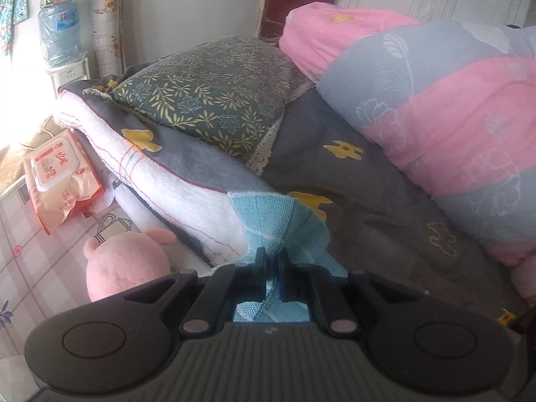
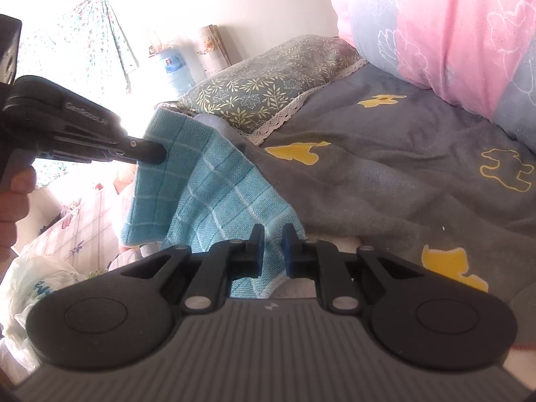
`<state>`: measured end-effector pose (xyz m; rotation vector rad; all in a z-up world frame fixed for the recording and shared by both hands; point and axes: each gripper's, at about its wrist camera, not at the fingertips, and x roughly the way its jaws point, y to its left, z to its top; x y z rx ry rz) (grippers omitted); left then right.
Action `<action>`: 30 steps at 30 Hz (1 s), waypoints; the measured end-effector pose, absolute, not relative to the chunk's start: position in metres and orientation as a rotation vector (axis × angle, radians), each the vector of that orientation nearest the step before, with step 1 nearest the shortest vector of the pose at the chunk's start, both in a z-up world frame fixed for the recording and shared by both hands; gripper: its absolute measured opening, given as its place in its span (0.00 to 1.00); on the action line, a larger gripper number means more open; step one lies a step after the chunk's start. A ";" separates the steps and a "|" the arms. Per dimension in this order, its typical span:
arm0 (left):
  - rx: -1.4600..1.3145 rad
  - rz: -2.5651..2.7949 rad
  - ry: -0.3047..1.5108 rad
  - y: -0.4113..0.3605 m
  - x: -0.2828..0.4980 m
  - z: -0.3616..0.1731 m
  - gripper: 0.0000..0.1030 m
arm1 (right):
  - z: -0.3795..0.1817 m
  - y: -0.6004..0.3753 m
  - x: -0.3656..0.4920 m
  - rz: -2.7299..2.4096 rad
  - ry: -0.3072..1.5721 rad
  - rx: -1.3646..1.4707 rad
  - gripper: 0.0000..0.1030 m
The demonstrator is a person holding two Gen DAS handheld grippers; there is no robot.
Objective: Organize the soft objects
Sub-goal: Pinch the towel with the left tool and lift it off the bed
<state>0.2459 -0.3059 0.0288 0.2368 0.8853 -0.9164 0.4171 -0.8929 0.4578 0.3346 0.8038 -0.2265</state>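
While the light blue checked woven towel [image 2: 214, 184] is pinched at two edges above the grey bear-print bed sheet [image 2: 385, 174], left gripper [image 1: 272, 261] and right gripper [image 2: 270, 251] fingers clamped on it, folding is judged barely begun

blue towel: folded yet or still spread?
Partly folded. The blue towel is doubled over where the left claw pinches one edge; the right claw pinches the near edge, the rest draping on the grey bedsheet.
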 end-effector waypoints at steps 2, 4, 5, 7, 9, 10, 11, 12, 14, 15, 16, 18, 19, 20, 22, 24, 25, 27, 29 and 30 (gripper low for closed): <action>0.226 -0.981 0.922 -0.307 0.236 0.028 0.06 | 0.459 -0.895 0.413 -0.221 0.803 0.358 0.10; 0.232 -1.039 0.962 -0.311 0.227 0.020 0.06 | 0.460 -0.898 0.410 -0.211 0.802 0.396 0.10; 0.257 -1.041 0.969 -0.314 0.223 0.013 0.06 | 0.460 -0.901 0.408 -0.208 0.802 0.417 0.10; 0.299 -1.032 0.971 -0.319 0.218 0.001 0.07 | 0.460 -0.907 0.405 -0.206 0.808 0.458 0.10; 0.319 -1.041 0.977 -0.323 0.216 -0.010 0.09 | 0.458 -0.913 0.401 -0.209 0.816 0.497 0.10; 0.329 -1.052 0.988 -0.324 0.216 -0.015 0.10 | 0.456 -0.916 0.398 -0.211 0.821 0.521 0.10; 0.342 -1.054 0.994 -0.326 0.215 -0.018 0.12 | 0.455 -0.919 0.397 -0.212 0.824 0.540 0.10; 0.356 -1.049 0.991 -0.327 0.214 -0.021 0.12 | 0.454 -0.921 0.396 -0.212 0.827 0.555 0.10; 0.397 -1.043 0.961 -0.329 0.209 -0.024 0.16 | 0.450 -0.925 0.395 -0.215 0.841 0.588 0.13; 0.414 -1.043 0.945 -0.330 0.207 -0.024 0.17 | 0.450 -0.926 0.395 -0.217 0.843 0.593 0.13; 0.436 -1.042 0.928 -0.331 0.204 -0.024 0.17 | 0.449 -0.926 0.397 -0.218 0.848 0.590 0.13; 0.479 -1.047 0.891 -0.333 0.198 -0.023 0.29 | 0.449 -0.926 0.397 -0.222 0.854 0.592 0.14; 0.501 -1.052 0.866 -0.334 0.194 -0.022 0.35 | 0.448 -0.927 0.398 -0.223 0.859 0.604 0.15; 0.520 -1.057 0.843 -0.334 0.192 -0.021 0.47 | 0.447 -0.928 0.398 -0.224 0.862 0.611 0.16; 0.568 -1.074 0.808 -0.336 0.184 -0.021 0.57 | 0.447 -0.929 0.397 -0.227 0.863 0.618 0.23; 0.624 -1.081 0.784 -0.340 0.178 -0.025 0.59 | 0.448 -0.932 0.396 -0.239 0.859 0.638 0.29; 0.646 -1.079 0.778 -0.342 0.177 -0.027 0.60 | 0.448 -0.934 0.395 -0.254 0.858 0.646 0.29; 0.687 -1.087 0.777 -0.347 0.173 -0.032 0.67 | 0.449 -0.938 0.393 -0.273 0.850 0.655 0.30; 0.715 -1.099 0.770 -0.350 0.169 -0.036 0.72 | 0.448 -0.945 0.392 -0.288 0.837 0.690 0.32; 0.730 -1.107 0.764 -0.351 0.165 -0.037 0.76 | 0.449 -0.947 0.391 -0.296 0.832 0.695 0.33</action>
